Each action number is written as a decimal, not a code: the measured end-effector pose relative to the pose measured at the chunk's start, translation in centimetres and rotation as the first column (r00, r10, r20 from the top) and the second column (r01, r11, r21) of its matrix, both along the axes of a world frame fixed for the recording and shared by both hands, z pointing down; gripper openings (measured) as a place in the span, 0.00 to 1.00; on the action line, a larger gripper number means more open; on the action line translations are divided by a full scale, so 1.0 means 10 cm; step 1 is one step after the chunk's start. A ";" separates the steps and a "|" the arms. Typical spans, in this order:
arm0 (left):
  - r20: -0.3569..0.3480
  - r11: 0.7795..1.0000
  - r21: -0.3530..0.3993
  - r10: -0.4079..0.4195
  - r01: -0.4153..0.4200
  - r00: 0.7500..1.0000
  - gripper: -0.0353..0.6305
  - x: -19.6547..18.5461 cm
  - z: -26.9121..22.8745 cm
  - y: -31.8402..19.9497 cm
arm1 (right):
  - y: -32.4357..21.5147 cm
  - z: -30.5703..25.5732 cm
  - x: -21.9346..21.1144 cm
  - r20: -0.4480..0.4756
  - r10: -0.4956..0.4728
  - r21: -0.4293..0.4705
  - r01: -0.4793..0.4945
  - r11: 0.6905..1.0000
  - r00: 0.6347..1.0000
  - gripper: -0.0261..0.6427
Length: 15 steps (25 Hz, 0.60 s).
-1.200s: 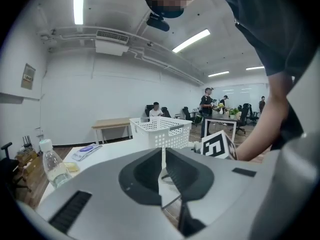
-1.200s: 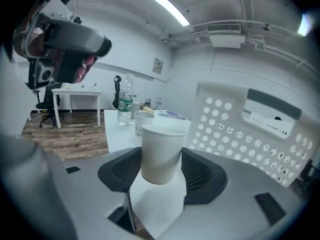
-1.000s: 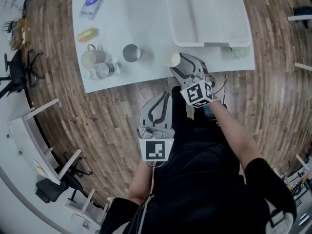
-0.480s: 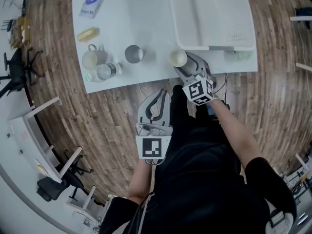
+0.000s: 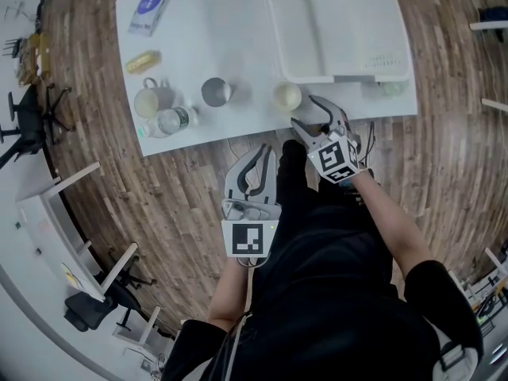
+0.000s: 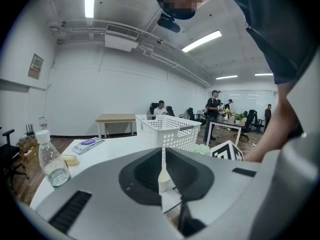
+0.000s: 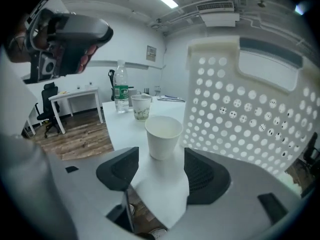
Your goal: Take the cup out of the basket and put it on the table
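Two grippers in the shot, only one near anything: the right gripper (image 5: 305, 111) sits at the near edge of the table (image 5: 214, 22) with its jaws spread wide, having just been opening, nothing pressed between the pads. The paper cup (image 5: 286, 96) stands upright on the table just ahead of those jaws, at about 11 o'clock from them in the head view, clear of both pads. The basket (image 5: 343, 78) is just beside it at its 1 o'clock. The left gripper (image 5: 268, 152) hangs at the cup's 7 o'clock over the wood floor (image 5: 182, 181), jaws clenched on nothing.
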<state>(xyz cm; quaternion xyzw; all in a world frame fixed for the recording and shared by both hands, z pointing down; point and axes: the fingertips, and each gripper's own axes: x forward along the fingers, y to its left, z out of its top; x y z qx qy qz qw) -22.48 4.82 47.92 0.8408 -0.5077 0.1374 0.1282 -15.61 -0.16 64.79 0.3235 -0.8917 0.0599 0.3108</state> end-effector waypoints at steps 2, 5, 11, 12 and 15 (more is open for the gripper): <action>-0.015 1.000 0.019 -0.002 0.002 1.000 0.09 0.01 -0.05 -0.03 | 0.07 -0.20 0.04 0.035 -0.001 0.000 0.001 1.000 0.999 0.46; 0.026 0.998 0.051 0.042 -0.044 0.999 0.09 0.03 -0.09 -0.06 | 0.12 -0.57 0.10 0.095 0.023 0.011 -0.024 1.000 0.995 0.27; -0.055 0.995 0.093 0.028 -0.022 0.998 0.09 0.14 -0.30 -0.16 | 0.15 -1.40 0.16 0.186 0.030 0.102 -0.050 0.994 0.982 0.08; -0.061 0.994 0.108 0.034 -0.028 0.998 0.09 0.17 -0.35 -0.18 | 0.17 -1.53 0.17 0.197 0.021 0.111 -0.043 0.993 0.980 0.08; -0.078 0.989 0.142 0.056 -0.045 0.995 0.09 0.28 -0.49 -0.22 | 0.23 -1.88 0.21 0.233 -0.007 0.132 -0.024 0.991 0.973 0.08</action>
